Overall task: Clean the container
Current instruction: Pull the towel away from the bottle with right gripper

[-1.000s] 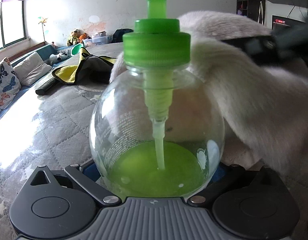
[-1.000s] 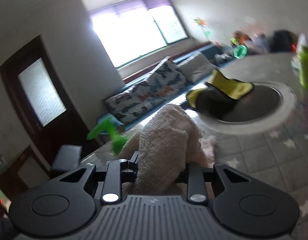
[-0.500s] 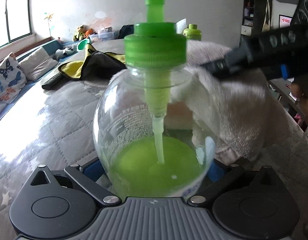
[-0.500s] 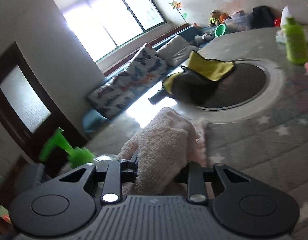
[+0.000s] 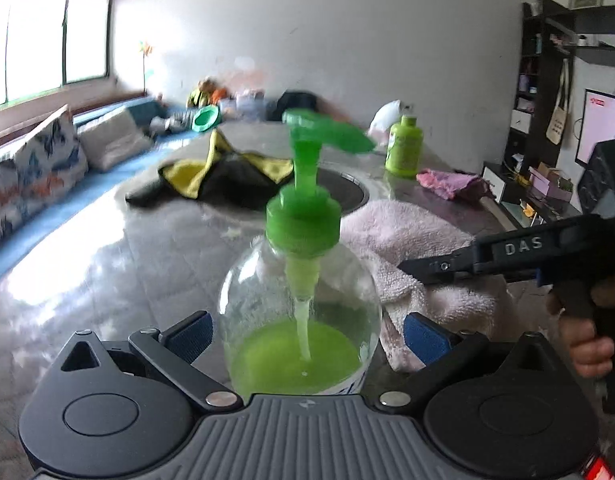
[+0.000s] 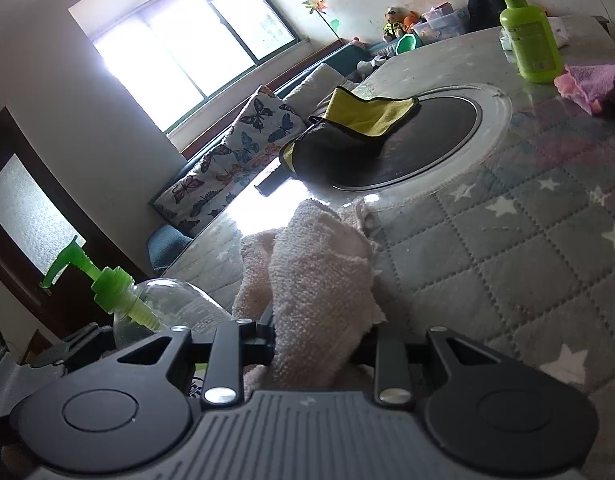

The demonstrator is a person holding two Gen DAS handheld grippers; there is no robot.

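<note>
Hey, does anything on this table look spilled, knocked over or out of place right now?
Nothing spilled or toppled. The pump bottle sits upright in the left gripper. A yellow and black cloth lies crumpled half across the round inset.

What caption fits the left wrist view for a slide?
Left gripper holds a clear pump bottle while the right gripper brings a pink towel.

Around you: table clutter and a sofa

You see a yellow-and-black cloth (image 6: 347,128) on the dark round inset (image 6: 435,136), a green bottle (image 6: 531,40) beside a pink rag (image 6: 591,84) far right, butterfly cushions (image 6: 235,148) left.
</note>
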